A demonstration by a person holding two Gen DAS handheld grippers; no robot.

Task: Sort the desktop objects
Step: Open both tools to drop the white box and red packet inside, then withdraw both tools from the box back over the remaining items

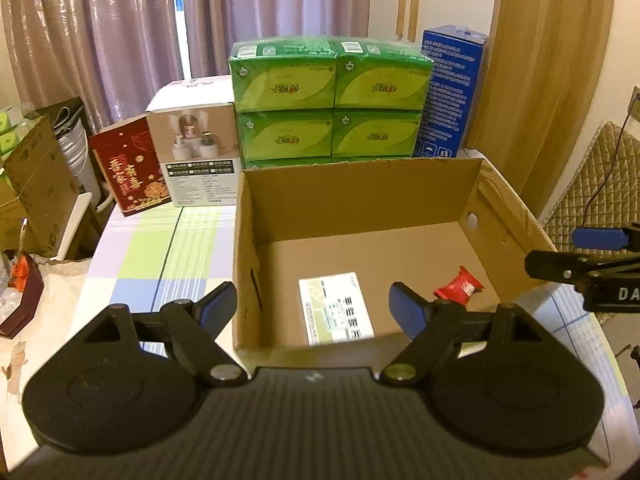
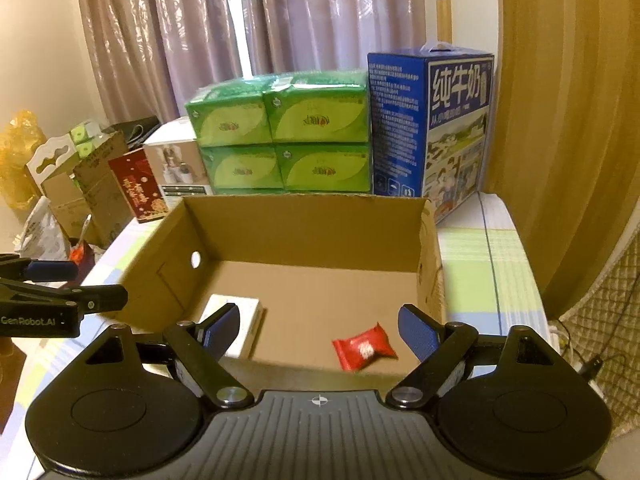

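While both grippers — left gripper (image 1: 314, 306) and right gripper (image 2: 318, 330) — gape empty, either could snag the cardboard box (image 2: 304, 216) near wall.

green cartons (image 1: 332, 98) | blue milk box (image 2: 430, 128) | red box (image 1: 126, 166) | curtain (image 1: 120, 32)

1. Warm, dim indoor light; daylight glows through the gap in the curtains (image 1: 180, 16).
2. Fisheye bending curves the edges, with dark corners.
3. The red candy (image 2: 364, 350) looks smeared; the cardboard box (image 1: 360, 196) rim is soft.
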